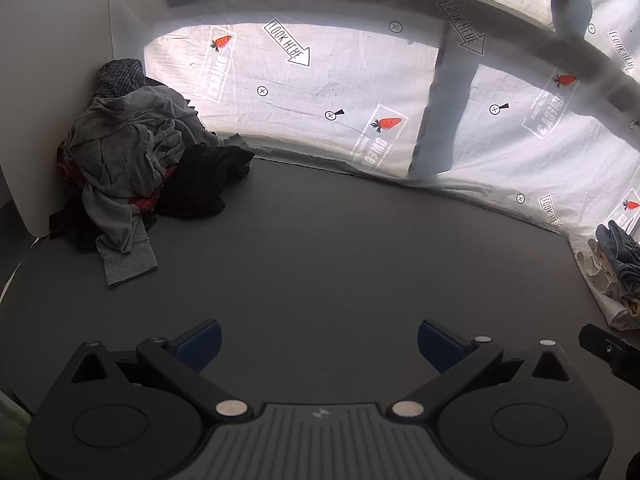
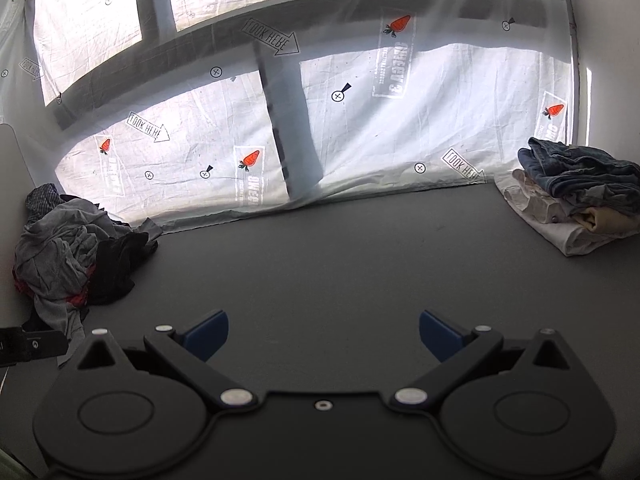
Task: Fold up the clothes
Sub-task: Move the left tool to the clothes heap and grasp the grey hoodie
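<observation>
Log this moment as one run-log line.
left claw open, empty | right claw open, empty | unfolded pile left | folded stack right | table between

The left gripper [image 1: 319, 346] is being seen as matte black linkage arms ending in blue finger pads [image 1: 200, 344], joined by silver pivot pins over two round black housings and a ribbed grey central plate bearing a small pale mark. The right gripper [image 2: 323, 336] is being shown alike, with blue pads [image 2: 208, 334], but a smooth black centre carrying one screw.
</observation>
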Motion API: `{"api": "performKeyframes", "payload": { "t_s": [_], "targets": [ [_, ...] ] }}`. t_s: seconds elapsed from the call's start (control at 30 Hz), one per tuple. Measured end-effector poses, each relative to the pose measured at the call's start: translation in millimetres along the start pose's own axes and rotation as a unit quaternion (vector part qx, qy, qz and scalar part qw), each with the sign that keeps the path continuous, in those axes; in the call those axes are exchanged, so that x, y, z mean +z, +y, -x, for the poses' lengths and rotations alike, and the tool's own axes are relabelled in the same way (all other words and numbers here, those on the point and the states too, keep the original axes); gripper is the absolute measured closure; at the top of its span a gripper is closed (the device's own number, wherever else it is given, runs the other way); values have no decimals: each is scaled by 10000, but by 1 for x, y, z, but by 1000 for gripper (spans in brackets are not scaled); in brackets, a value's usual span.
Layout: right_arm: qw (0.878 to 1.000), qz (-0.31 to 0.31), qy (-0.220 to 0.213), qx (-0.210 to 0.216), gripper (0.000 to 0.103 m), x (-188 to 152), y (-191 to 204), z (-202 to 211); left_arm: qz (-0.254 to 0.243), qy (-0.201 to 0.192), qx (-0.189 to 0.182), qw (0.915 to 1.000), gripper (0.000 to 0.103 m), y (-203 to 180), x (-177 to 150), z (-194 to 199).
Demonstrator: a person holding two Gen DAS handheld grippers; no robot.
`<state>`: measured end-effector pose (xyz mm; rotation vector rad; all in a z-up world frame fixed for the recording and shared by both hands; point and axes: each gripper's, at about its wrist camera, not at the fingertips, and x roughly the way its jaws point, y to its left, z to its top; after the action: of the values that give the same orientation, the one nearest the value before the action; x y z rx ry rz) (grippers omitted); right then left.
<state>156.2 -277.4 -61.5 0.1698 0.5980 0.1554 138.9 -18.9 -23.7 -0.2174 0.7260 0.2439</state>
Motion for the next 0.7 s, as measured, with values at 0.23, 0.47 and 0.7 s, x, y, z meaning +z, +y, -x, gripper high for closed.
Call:
{"api": "performKeyframes", "payload": {
  "t_s": [0.23,0.47,0.7],
  "targets": [
    [9989,89,414,201,0,13,17,-56,1536,693,84,9857,0,51,8,-45],
    [9969,490,488,365,0,36,74,-116,2057,482,423,9765,0,111,61,-101],
    [9910,982,797,447,0,59,145,-208,2468,354,676,9660,4,185,121,-169]
  ]
}}
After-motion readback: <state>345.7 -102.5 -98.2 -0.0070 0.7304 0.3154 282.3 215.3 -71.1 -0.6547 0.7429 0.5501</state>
